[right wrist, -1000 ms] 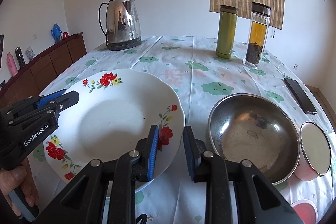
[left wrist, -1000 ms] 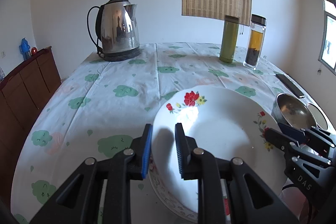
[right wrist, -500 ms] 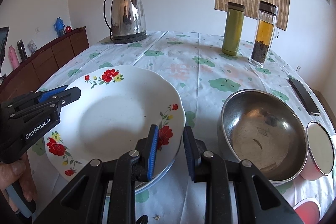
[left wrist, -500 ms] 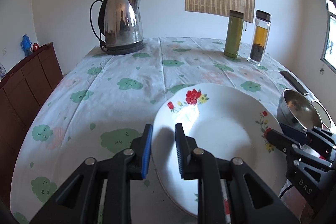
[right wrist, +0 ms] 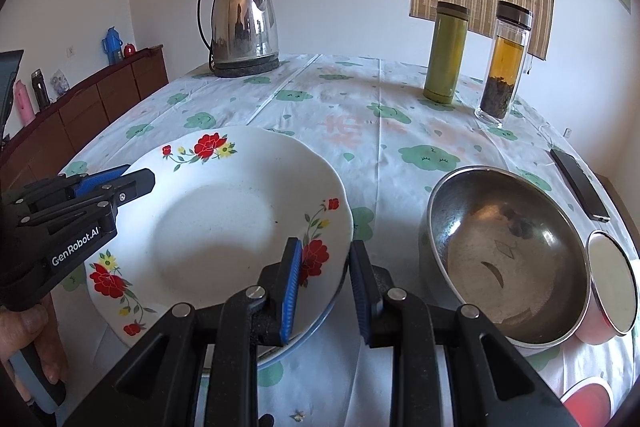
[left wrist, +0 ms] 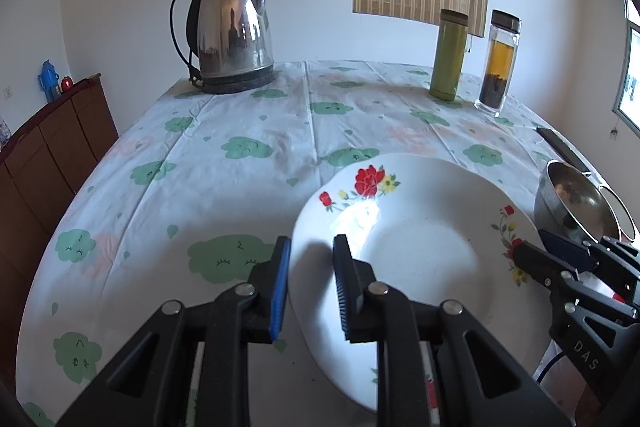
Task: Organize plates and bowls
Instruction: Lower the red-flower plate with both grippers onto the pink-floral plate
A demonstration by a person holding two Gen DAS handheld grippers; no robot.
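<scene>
Both claws clamp the plate (right wrist: 224,223): left claw (left wrist: 310,281) at 9 o'clock, right claw (right wrist: 325,281) at 4. Keep it level; clear the steel bowl (right wrist: 508,251) at 3.

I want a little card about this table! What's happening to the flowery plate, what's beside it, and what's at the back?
Plate: flower plate, white with red flowers
Held by: left gripper on one rim, right gripper on the opposite rim
Underneath: blue-edged plate, only its edge showing
Beside it: steel bowl, to its right
At the back: kettle, green flask, tea bottle
</scene>
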